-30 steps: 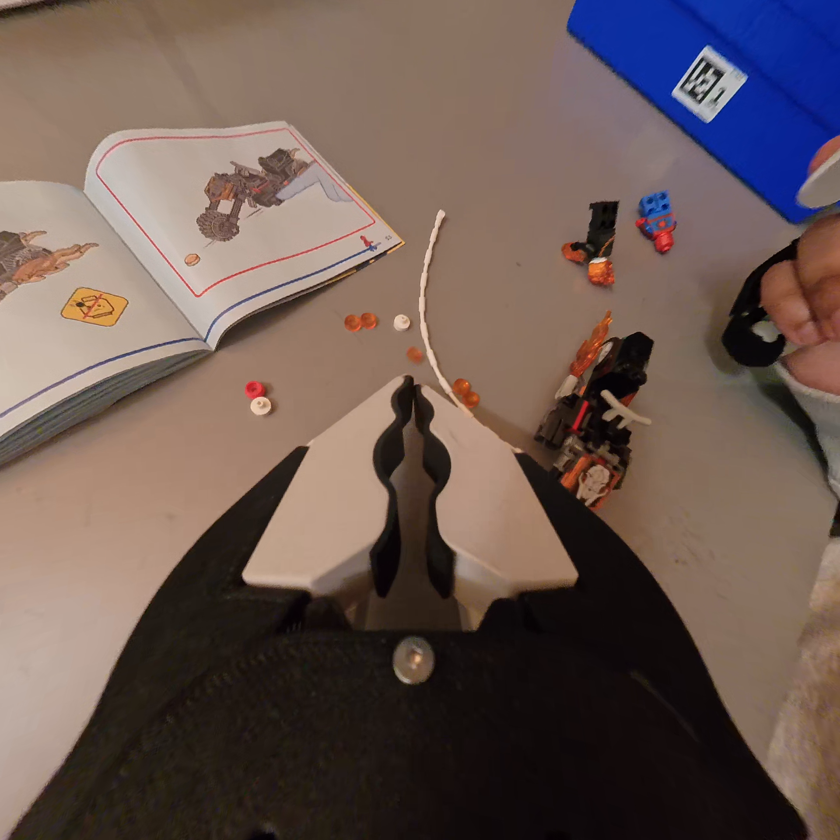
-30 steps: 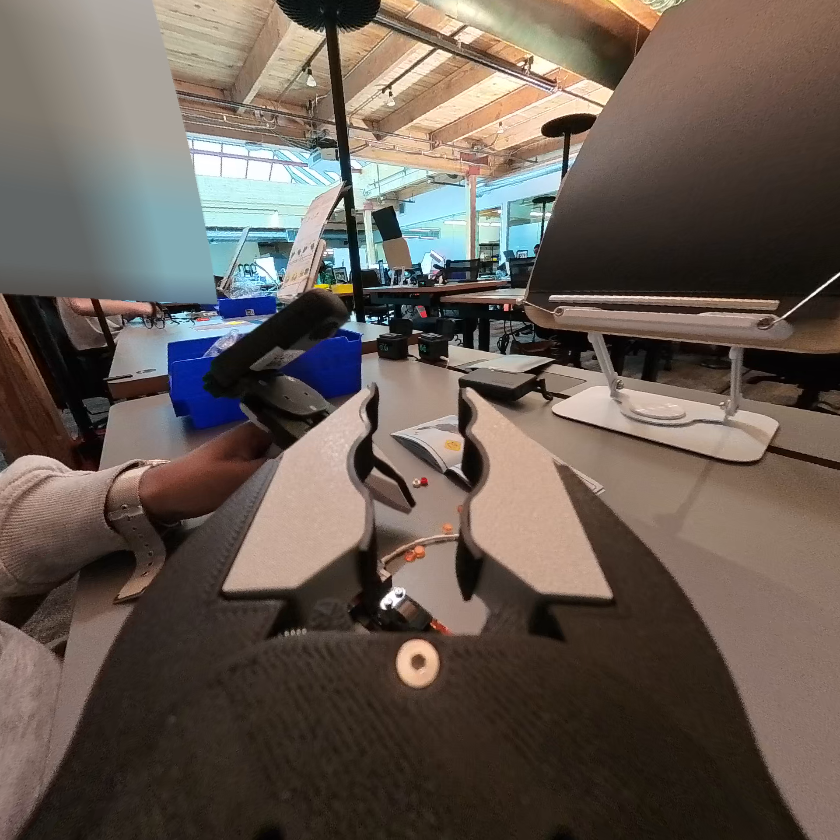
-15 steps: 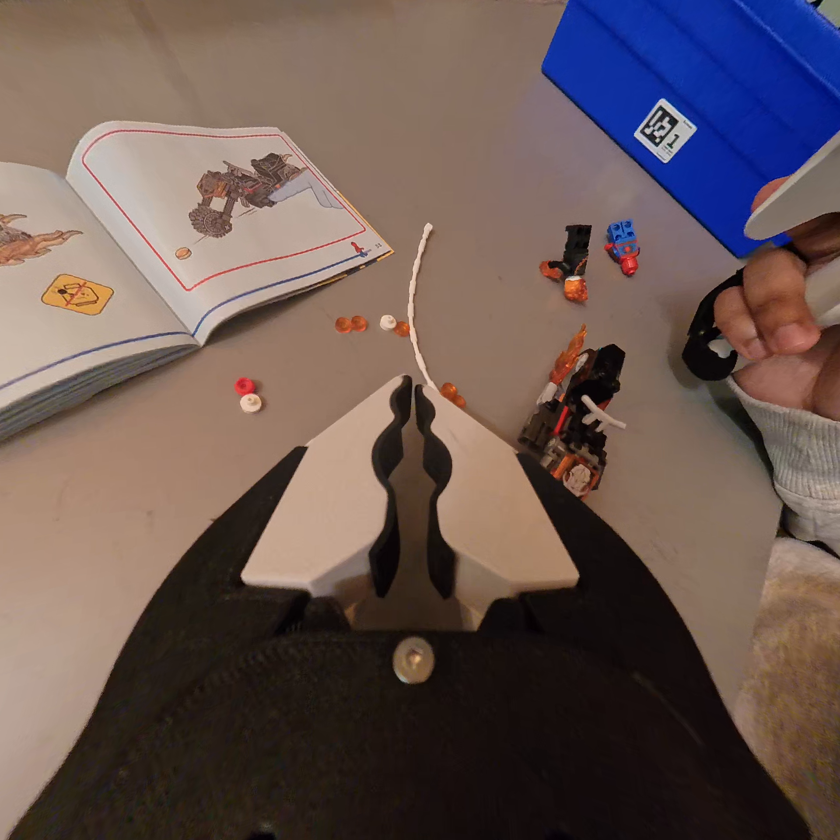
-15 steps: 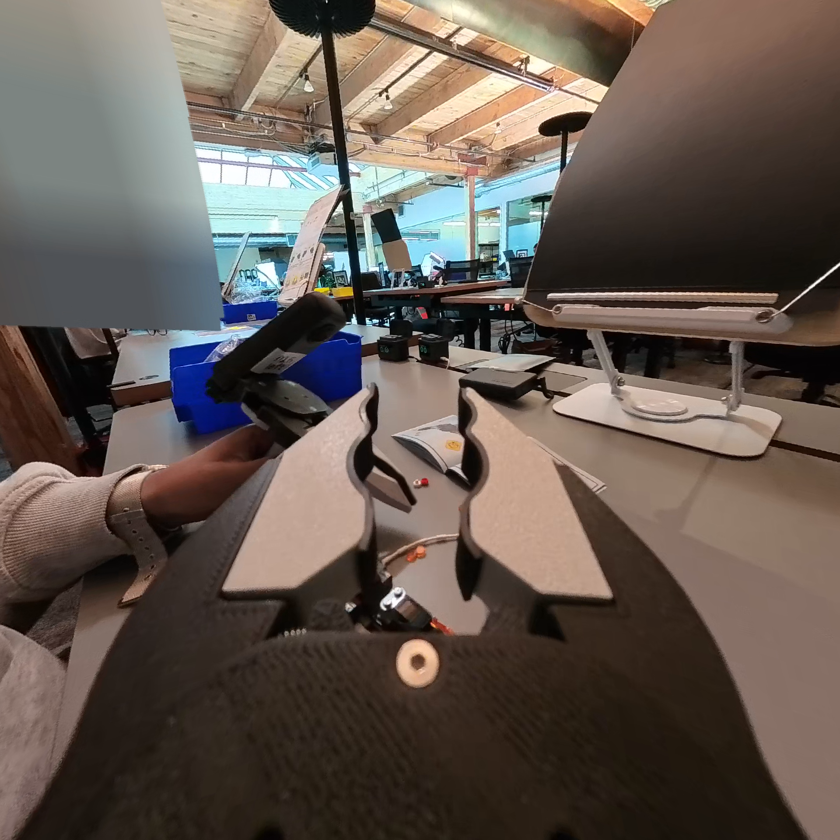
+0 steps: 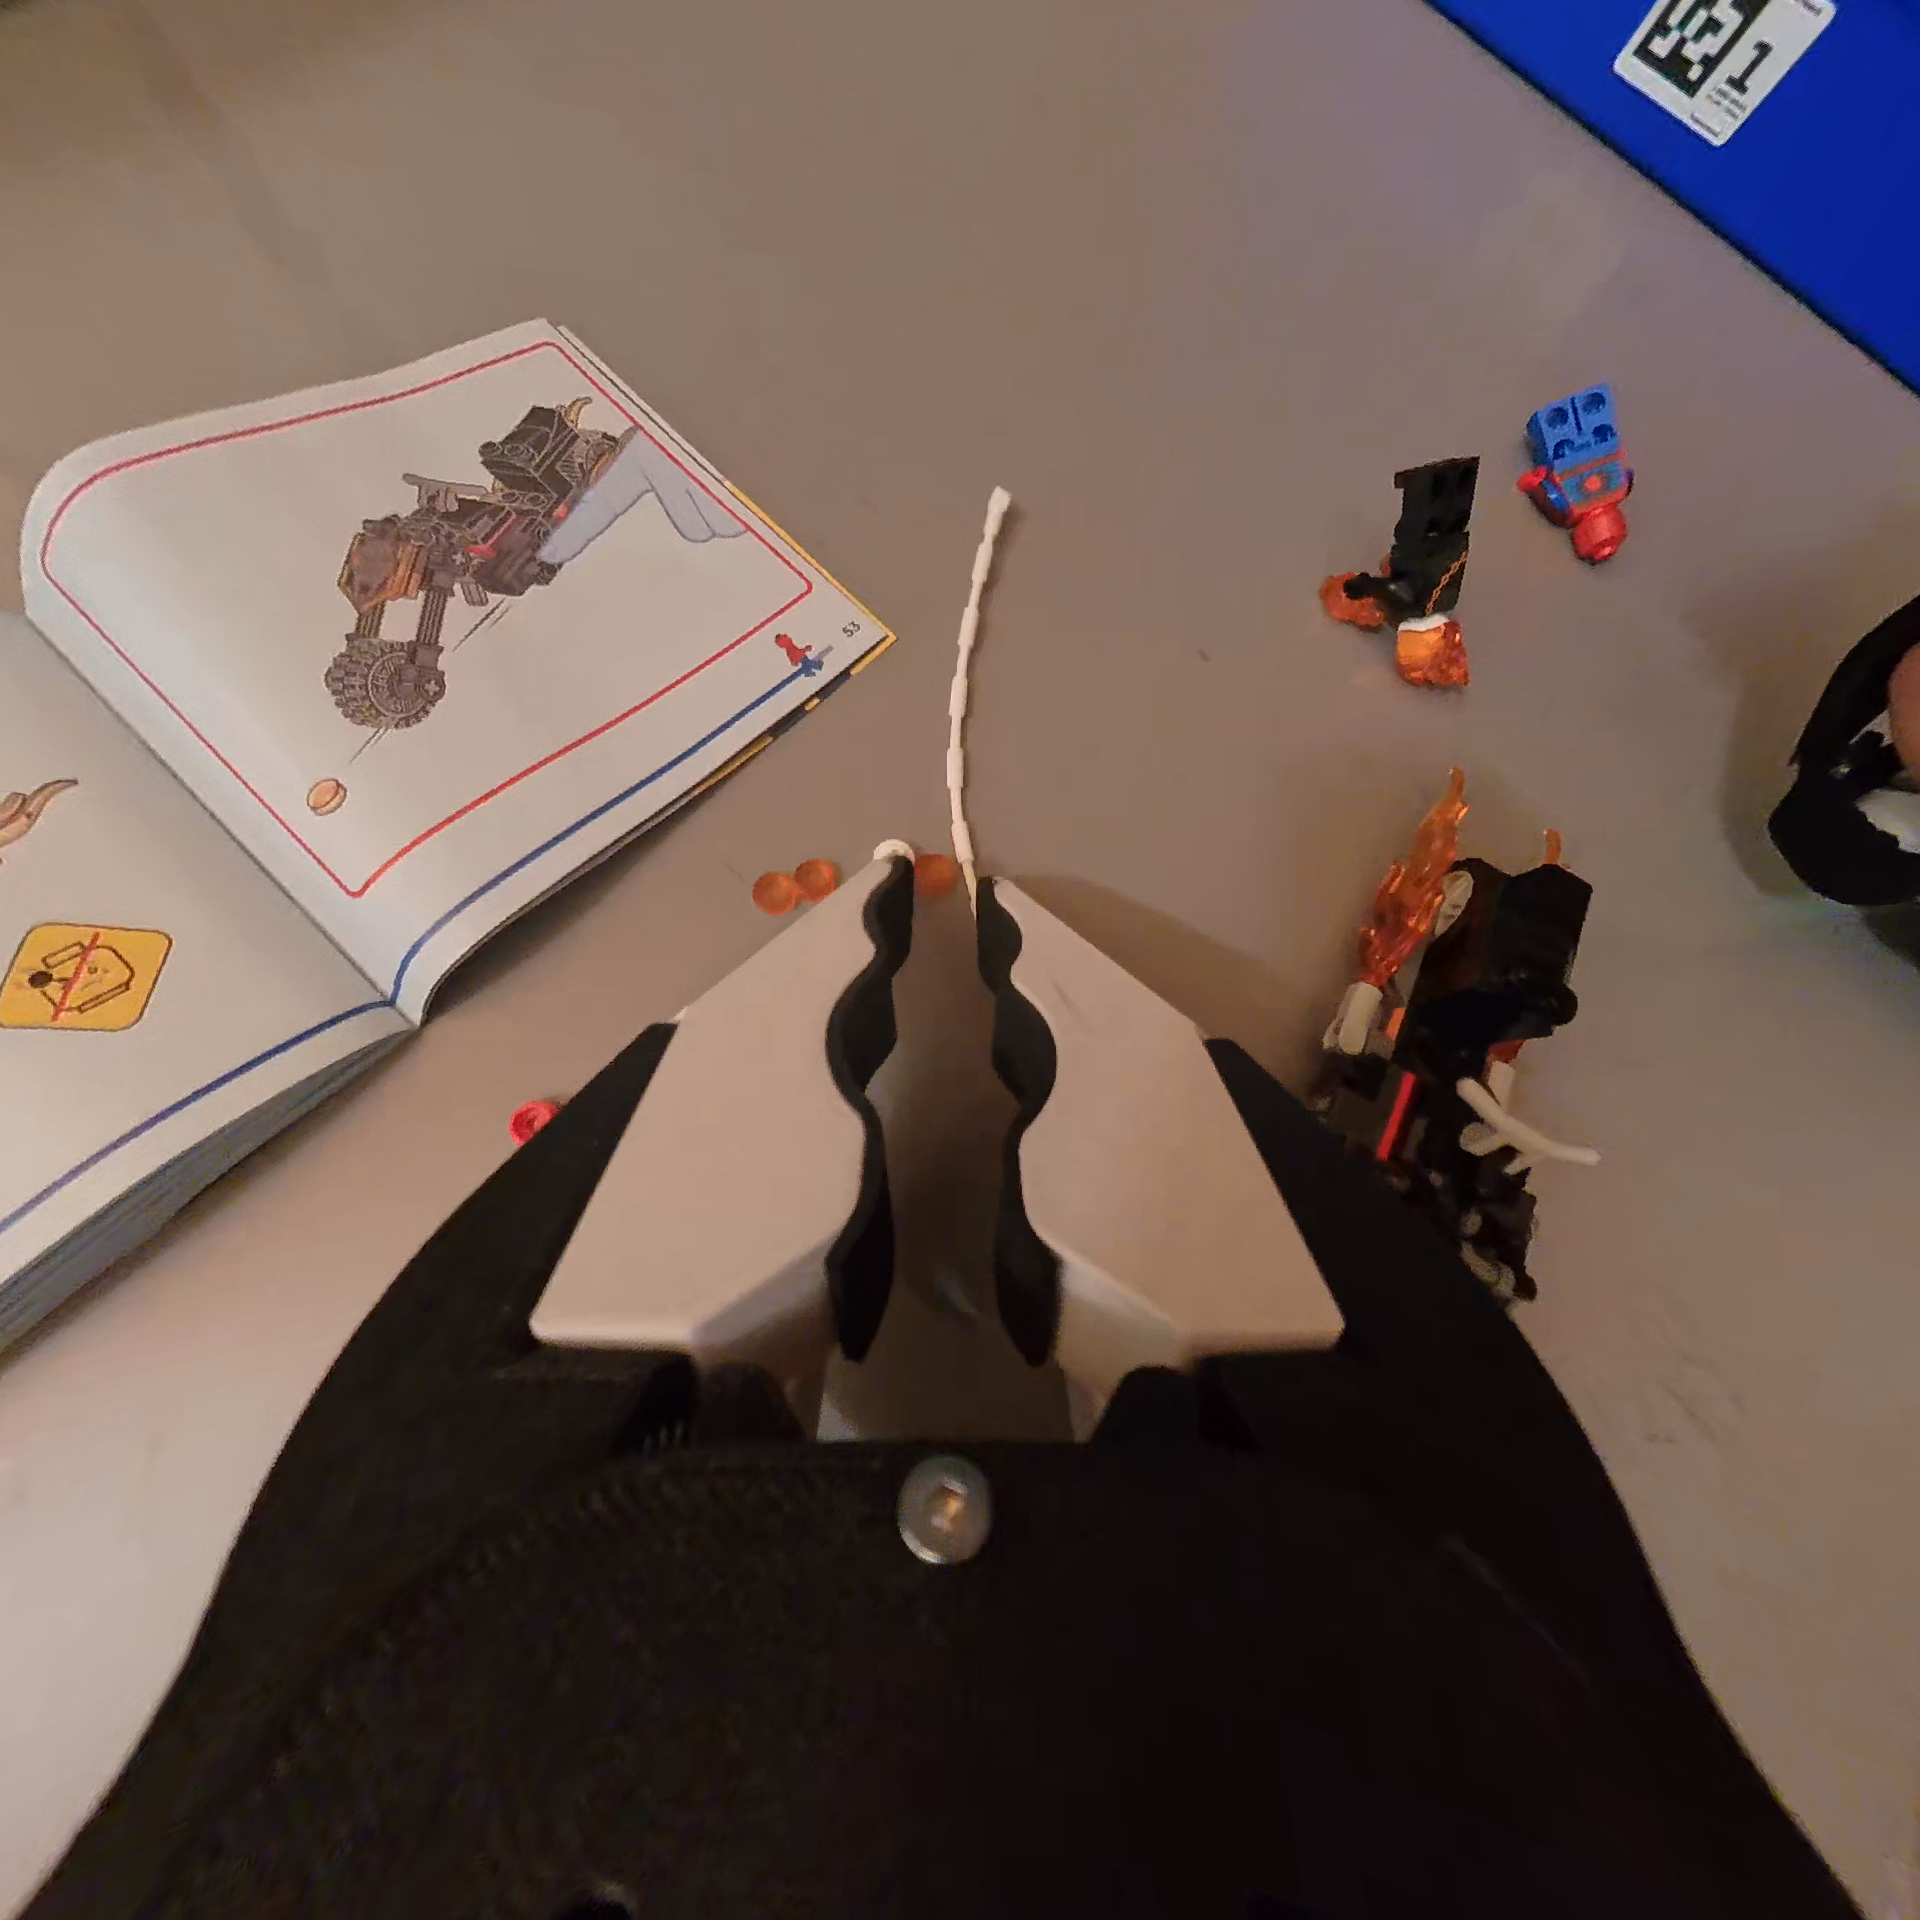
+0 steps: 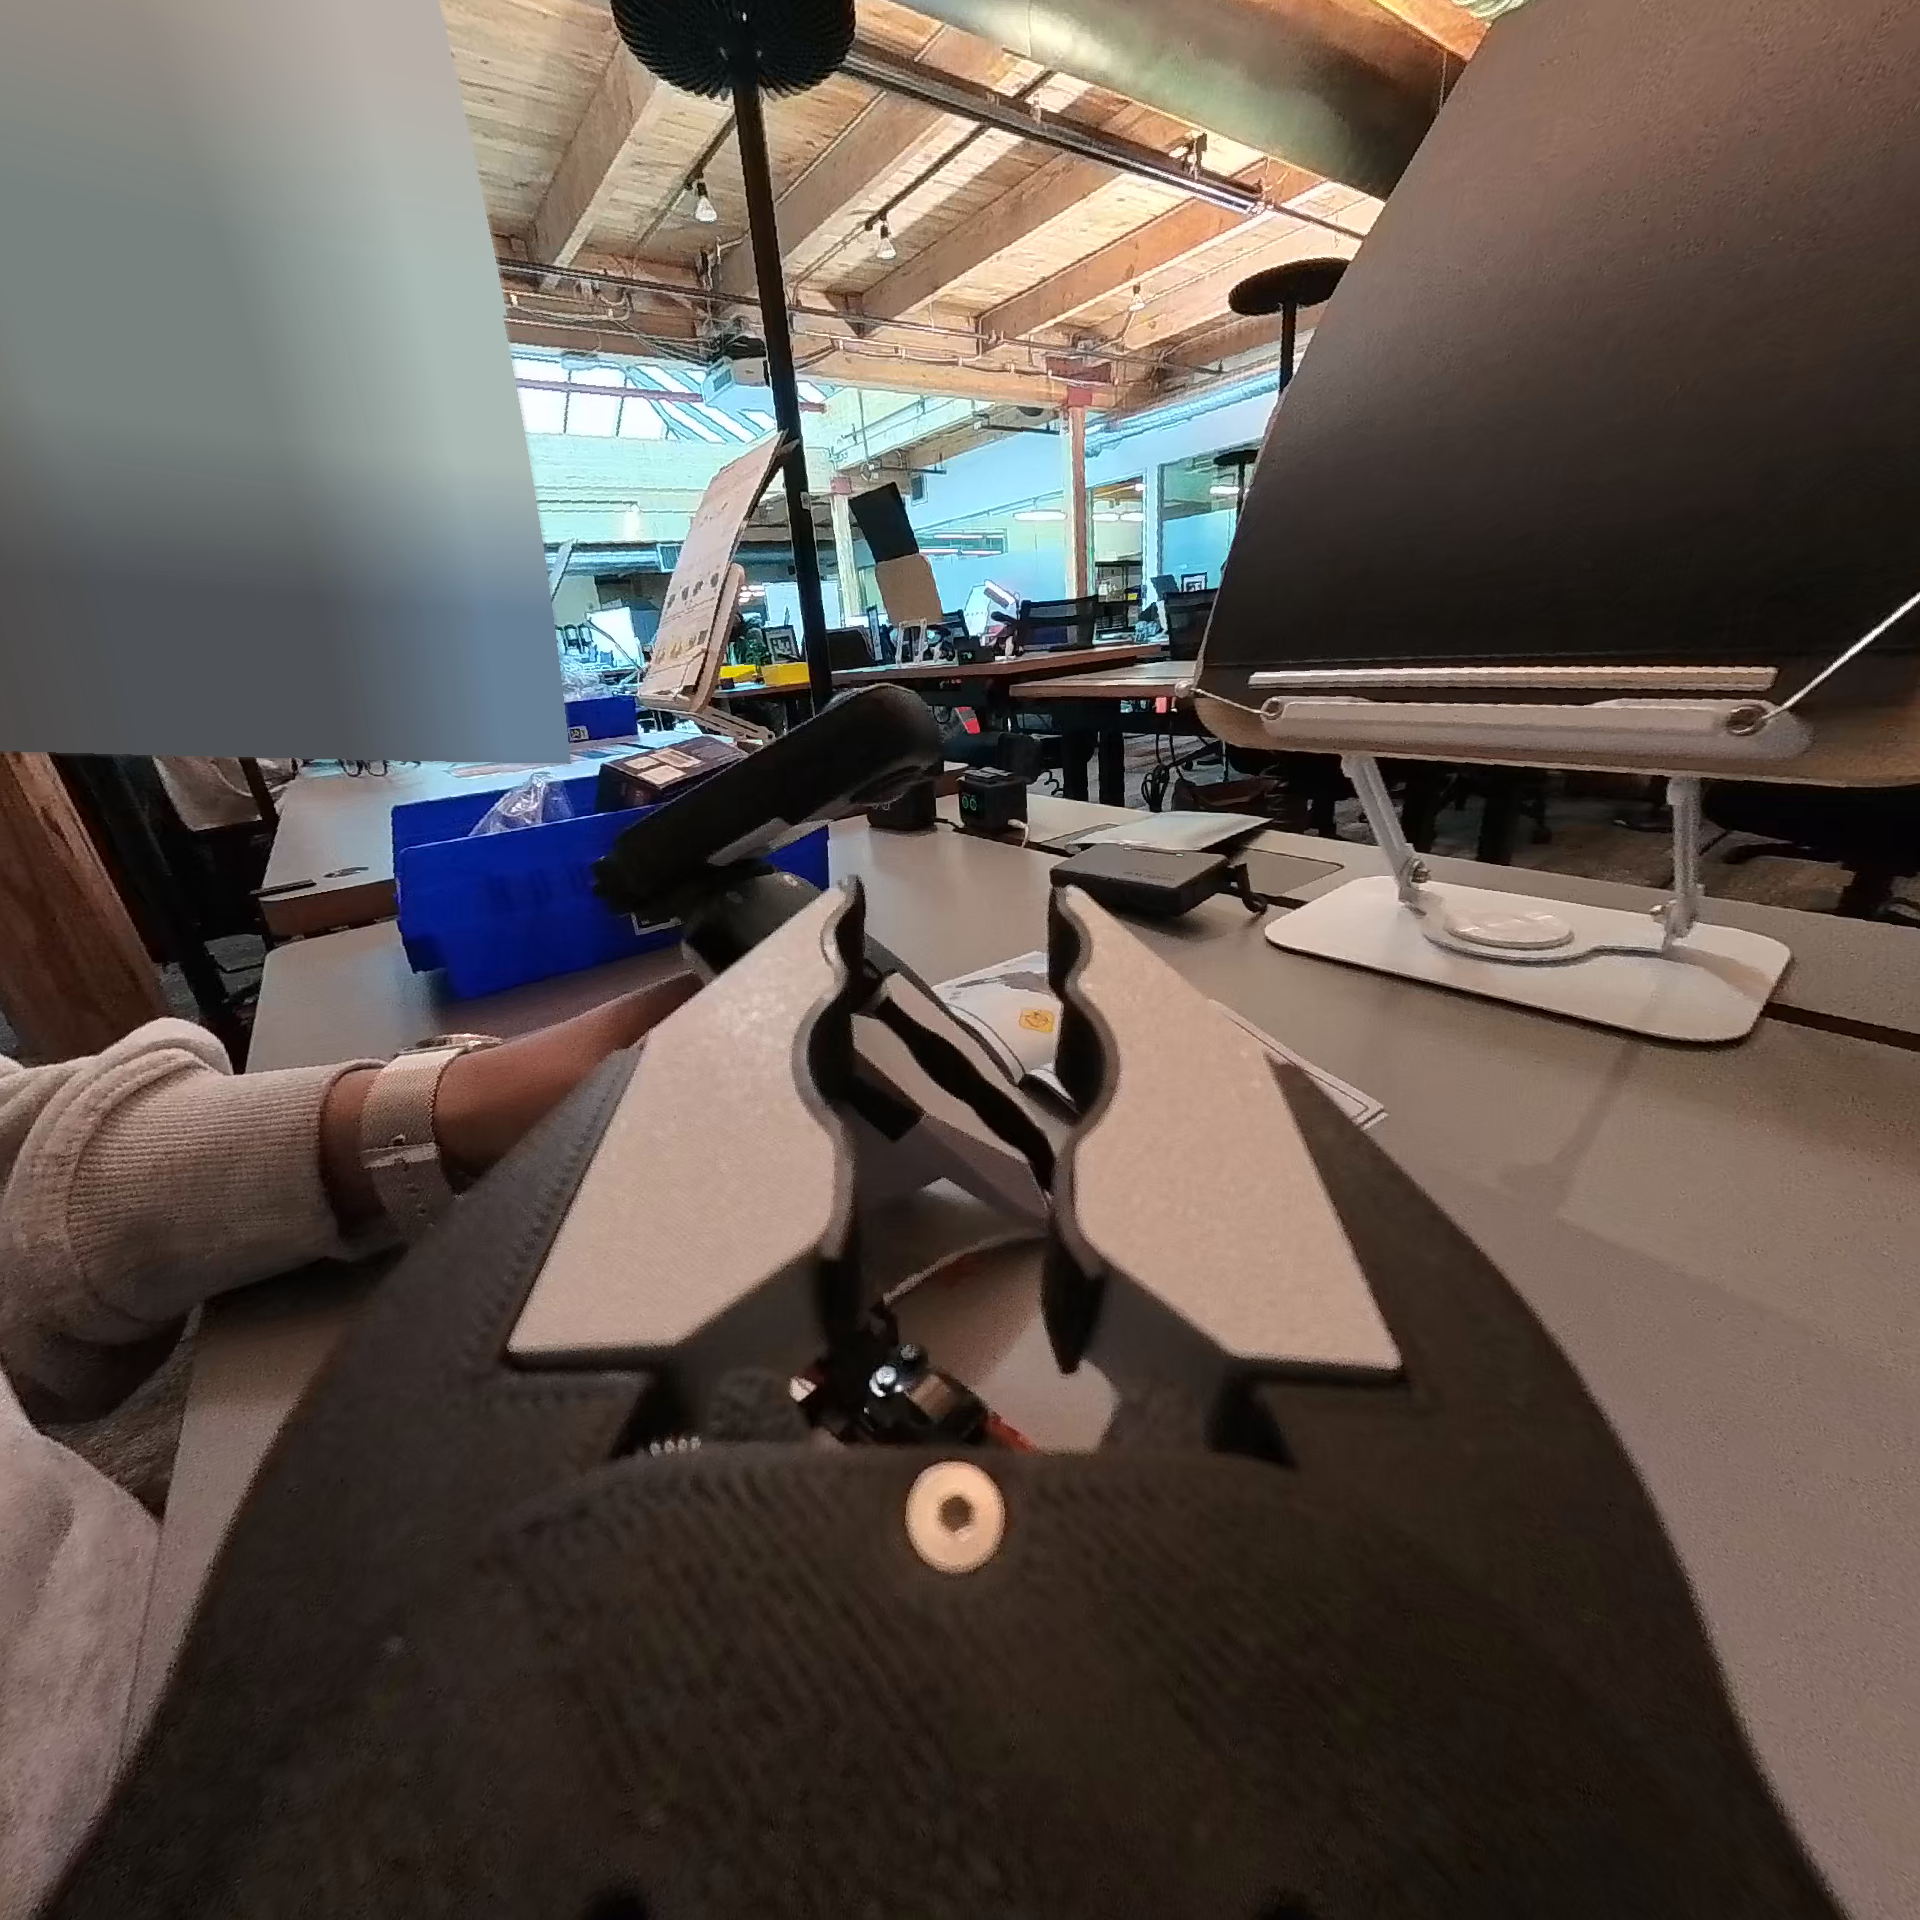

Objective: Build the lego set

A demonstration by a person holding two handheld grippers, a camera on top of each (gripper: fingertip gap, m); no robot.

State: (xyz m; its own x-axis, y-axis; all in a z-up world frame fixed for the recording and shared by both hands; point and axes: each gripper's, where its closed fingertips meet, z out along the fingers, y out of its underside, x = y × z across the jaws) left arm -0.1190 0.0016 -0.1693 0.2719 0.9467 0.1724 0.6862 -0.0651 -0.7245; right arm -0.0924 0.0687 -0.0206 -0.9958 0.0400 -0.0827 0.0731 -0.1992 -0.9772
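In the left wrist view, my left gripper (image 5: 938,891) is low over the grey table, its jaws slightly apart. A small orange stud (image 5: 933,871) lies just between the fingertips. A white stud (image 5: 891,852) and two orange studs (image 5: 795,888) lie just to the left. A thin white chain piece (image 5: 971,665) runs away ahead. The black and orange motorbike build (image 5: 1455,1049) lies to the right. My right gripper (image 6: 954,914) is open and empty above the table. The left gripper (image 6: 935,1070) shows through its gap.
An open instruction booklet (image 5: 312,727) lies at left, a red stud (image 5: 530,1120) beside it. A black flame-headed minifigure (image 5: 1423,582) and a blue and red one (image 5: 1574,473) lie far right. A blue bin (image 5: 1766,156) stands behind. A laptop stand (image 6: 1527,935) is to the right. One gripper's finger ends stand about 15 cm off the other's. The black flame-headed minifigure (image 5: 1423,582) sits 11 cm or so from the ends of my left fingers.
My left gripper has moved forward and down to the loose studs, and its jaws have parted a little. The right gripper has stayed open, nearly still.
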